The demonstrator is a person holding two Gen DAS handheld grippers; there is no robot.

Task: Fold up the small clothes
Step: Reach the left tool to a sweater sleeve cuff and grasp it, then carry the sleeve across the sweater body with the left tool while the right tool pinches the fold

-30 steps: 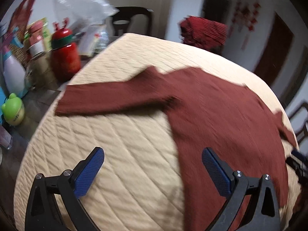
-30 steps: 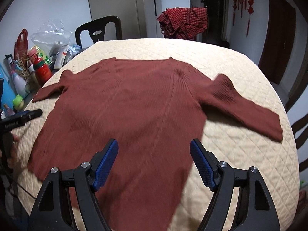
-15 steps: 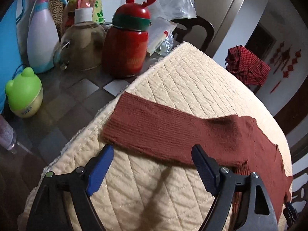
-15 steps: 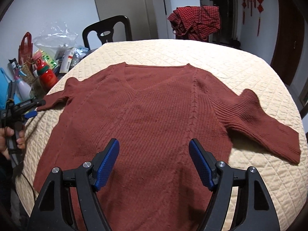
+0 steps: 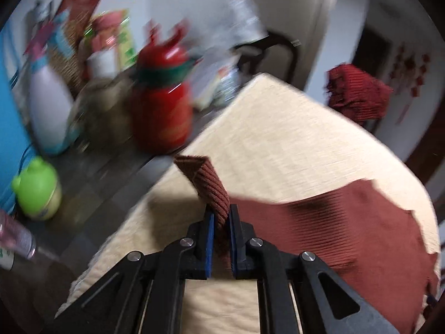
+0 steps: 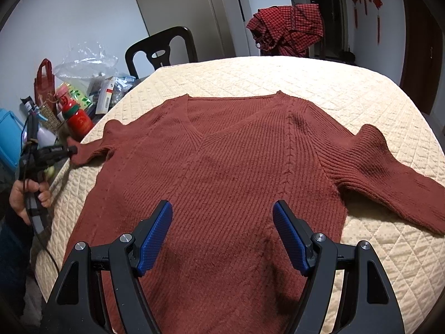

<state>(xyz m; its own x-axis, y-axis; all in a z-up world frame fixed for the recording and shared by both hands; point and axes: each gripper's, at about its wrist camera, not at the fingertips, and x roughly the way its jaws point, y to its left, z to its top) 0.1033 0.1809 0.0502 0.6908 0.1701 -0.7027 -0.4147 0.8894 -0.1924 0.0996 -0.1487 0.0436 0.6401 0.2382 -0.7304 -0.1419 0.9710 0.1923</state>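
Observation:
A rust-red knitted V-neck sweater lies flat, front up, on the cream quilted table cover. My left gripper is shut on the cuff of the sweater's left sleeve and holds it lifted off the cover; it also shows in the right wrist view at the sleeve end. My right gripper is open and empty, hovering over the sweater's lower middle. The other sleeve lies spread to the right.
Clutter stands off the cover's left edge: a red reindeer bottle, a white bottle, a green frog-shaped container, bags and boxes. A black chair and a red checked garment are behind the table.
My left gripper has shut on the left sleeve's cuff and lifted it off the cover. My right gripper has stayed open and moved slightly closer over the sweater's body.

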